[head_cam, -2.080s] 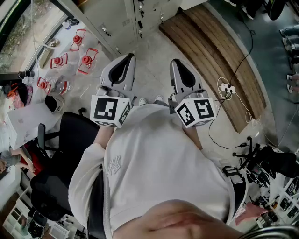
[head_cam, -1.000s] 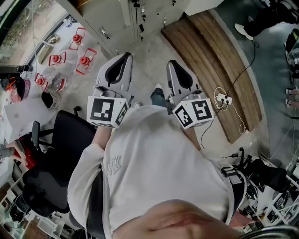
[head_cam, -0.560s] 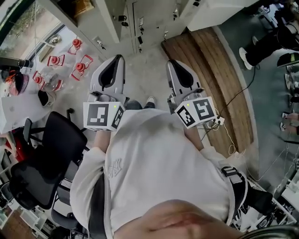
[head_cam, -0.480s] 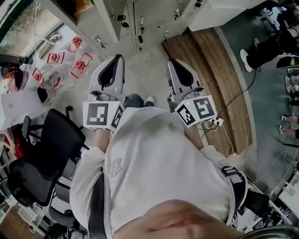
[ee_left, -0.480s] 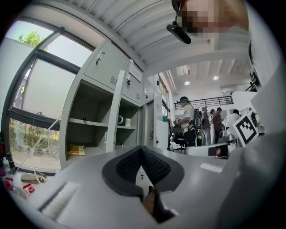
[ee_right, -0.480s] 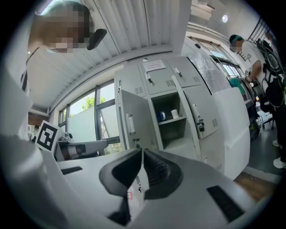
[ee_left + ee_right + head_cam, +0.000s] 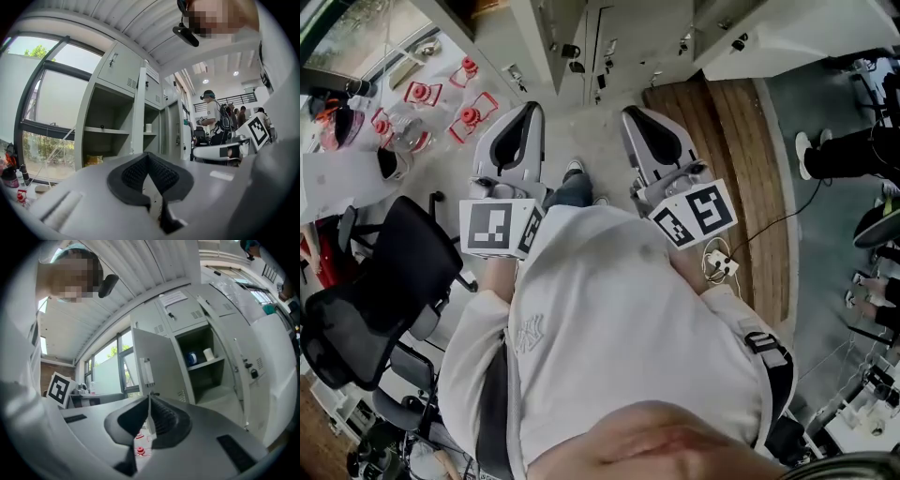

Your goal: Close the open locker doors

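Head view: left hand-held gripper (image 7: 523, 117) and right hand-held gripper (image 7: 637, 122) sit short of the grey metal lockers (image 7: 619, 28).
Left gripper view: jaws together, empty; open shelved compartment (image 7: 105, 119) ahead.
Right gripper view: jaws together, empty; grey locker door (image 7: 157, 366) ahead, wide open.
I judge no door closed yet.
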`<state>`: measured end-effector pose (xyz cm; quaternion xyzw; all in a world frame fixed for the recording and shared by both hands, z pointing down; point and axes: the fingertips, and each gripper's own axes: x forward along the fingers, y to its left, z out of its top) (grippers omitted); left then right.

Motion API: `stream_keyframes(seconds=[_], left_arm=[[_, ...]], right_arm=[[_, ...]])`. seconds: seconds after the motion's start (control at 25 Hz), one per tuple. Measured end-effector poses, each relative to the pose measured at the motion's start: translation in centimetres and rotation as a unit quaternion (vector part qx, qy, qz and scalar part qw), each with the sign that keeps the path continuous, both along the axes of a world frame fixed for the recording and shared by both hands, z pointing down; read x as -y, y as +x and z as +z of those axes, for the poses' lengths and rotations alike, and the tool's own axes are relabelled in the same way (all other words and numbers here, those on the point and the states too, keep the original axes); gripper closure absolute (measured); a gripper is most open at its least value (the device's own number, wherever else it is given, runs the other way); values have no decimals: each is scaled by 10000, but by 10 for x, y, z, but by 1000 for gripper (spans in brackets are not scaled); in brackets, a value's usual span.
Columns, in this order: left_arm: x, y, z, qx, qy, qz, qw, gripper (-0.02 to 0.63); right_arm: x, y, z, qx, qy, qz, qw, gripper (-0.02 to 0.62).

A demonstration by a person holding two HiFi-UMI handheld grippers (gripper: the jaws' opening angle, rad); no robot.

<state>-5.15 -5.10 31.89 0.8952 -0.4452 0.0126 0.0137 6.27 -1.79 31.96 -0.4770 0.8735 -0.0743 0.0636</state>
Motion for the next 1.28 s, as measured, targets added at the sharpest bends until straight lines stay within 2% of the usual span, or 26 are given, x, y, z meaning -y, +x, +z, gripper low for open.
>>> stream_keyframes(seconds=[0.12,0.36,0.64,0.96,1.08,1.28], left_arm=[[27,-15,-7,11,66,-173,9998,604],[71,-45,-26,100,286,-351,9989,604],[101,-76,-24,111,303,-554,9979,604],[112,-92,-27,67,333,-908,9953,604],[112,-103,-27,59,322,-1080,9936,604],[109,-119,-27,18,318,-1357,9902,604]], right_arm=[[30,-20,-15,-26,156,-484,9987,574],[85,-51,-48,8,468,-1120,9926,574],[100,-79,-63,384,608,-2117,9747,546],[119,-111,-64,186,710,-2662,9611,545],[134,-133,-62,-70,757,-2741,9587,545],[161,-170,-60,-643,945,-2618,9583,546]])
